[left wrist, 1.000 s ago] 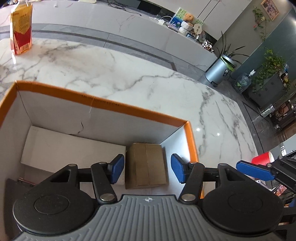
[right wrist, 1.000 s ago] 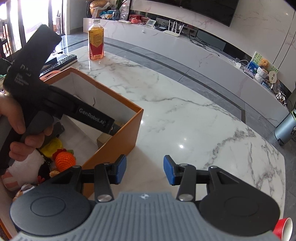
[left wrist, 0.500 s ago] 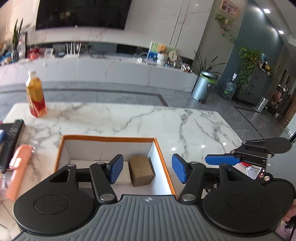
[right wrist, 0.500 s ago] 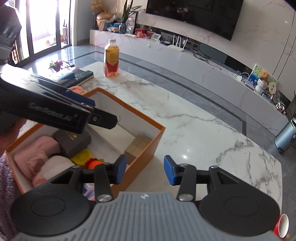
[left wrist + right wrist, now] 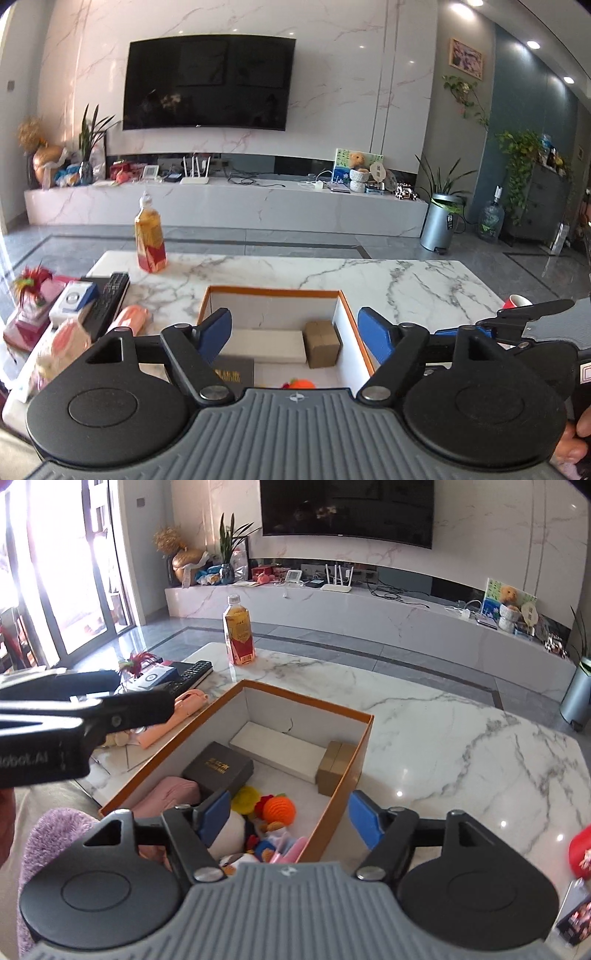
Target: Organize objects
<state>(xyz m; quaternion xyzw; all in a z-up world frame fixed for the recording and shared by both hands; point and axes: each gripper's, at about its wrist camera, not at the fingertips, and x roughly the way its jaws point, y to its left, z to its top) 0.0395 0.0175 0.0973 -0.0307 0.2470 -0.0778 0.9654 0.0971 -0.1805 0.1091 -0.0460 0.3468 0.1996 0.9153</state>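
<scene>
An orange-rimmed white box (image 5: 364, 734) stands on the marble table (image 5: 461, 746); it also shows in the left wrist view (image 5: 273, 292). Inside lie a brown carton (image 5: 334, 766), a flat white box (image 5: 277, 749), a dark case (image 5: 219, 766), a pink pouch (image 5: 166, 797) and several crocheted toys (image 5: 277, 810). My left gripper (image 5: 295, 334) is open and empty, held back above the box's near end. My right gripper (image 5: 288, 818) is open and empty above the box's near right corner.
A juice bottle (image 5: 239, 635) stands at the table's far left. A remote (image 5: 188, 674), a white-blue box (image 5: 74, 301), a peach object (image 5: 181, 716) and a plush toy (image 5: 61, 350) lie left of the box. A red cup (image 5: 517, 301) stands at the right edge.
Both grippers have pulled up and back from the box, so more of the room and table shows. The brown carton stays in the box's far right corner. Both grippers stay open.
</scene>
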